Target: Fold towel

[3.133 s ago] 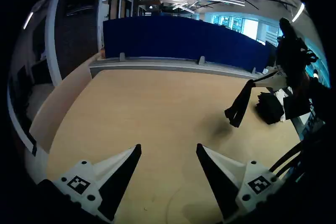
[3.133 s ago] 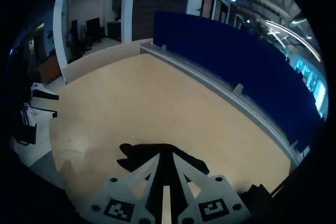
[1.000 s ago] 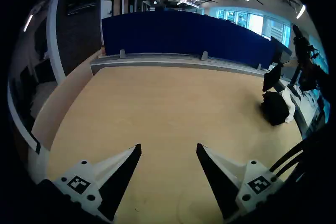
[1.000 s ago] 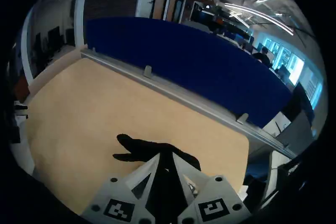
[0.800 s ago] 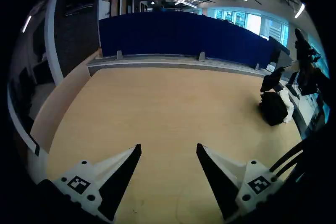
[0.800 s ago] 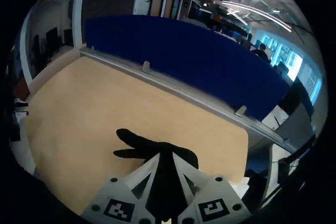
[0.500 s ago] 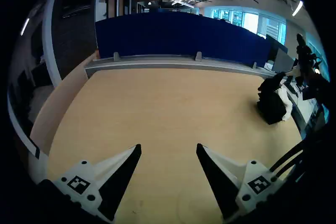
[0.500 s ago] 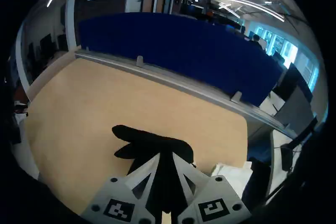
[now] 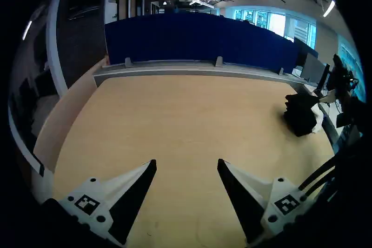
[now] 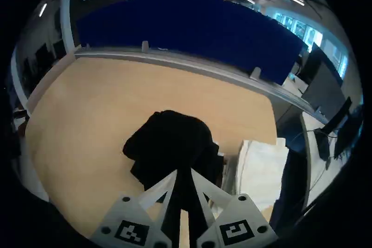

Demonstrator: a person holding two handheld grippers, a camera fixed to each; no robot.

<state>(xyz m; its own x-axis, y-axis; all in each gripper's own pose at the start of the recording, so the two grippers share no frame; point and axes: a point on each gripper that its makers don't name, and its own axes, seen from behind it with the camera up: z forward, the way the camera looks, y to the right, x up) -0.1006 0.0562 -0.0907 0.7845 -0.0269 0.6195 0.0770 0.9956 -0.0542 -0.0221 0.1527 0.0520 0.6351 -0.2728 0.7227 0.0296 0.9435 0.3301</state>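
A black towel (image 10: 169, 148) lies heaped on the wooden table (image 10: 93, 99), and a strip of it runs up between my right gripper's fingers. My right gripper (image 10: 183, 171) is shut on that strip, just above the heap. In the left gripper view the same black heap (image 9: 299, 117) sits at the table's far right edge, with the right gripper (image 9: 327, 96) and the hand holding it beyond. My left gripper (image 9: 186, 162) hangs open over bare table (image 9: 186, 117), far from the towel, with nothing between its fingers.
A stack of white cloth (image 10: 258, 166) lies right beside the black heap, by the table's right edge. A blue partition (image 9: 200, 38) on a grey rail closes the far side. Monitors (image 10: 321, 87) stand past the right edge.
My right gripper has swung right with the black towel and lowered it, so the hanging cloth now lies bunched beside the white stack. The left gripper has barely moved.
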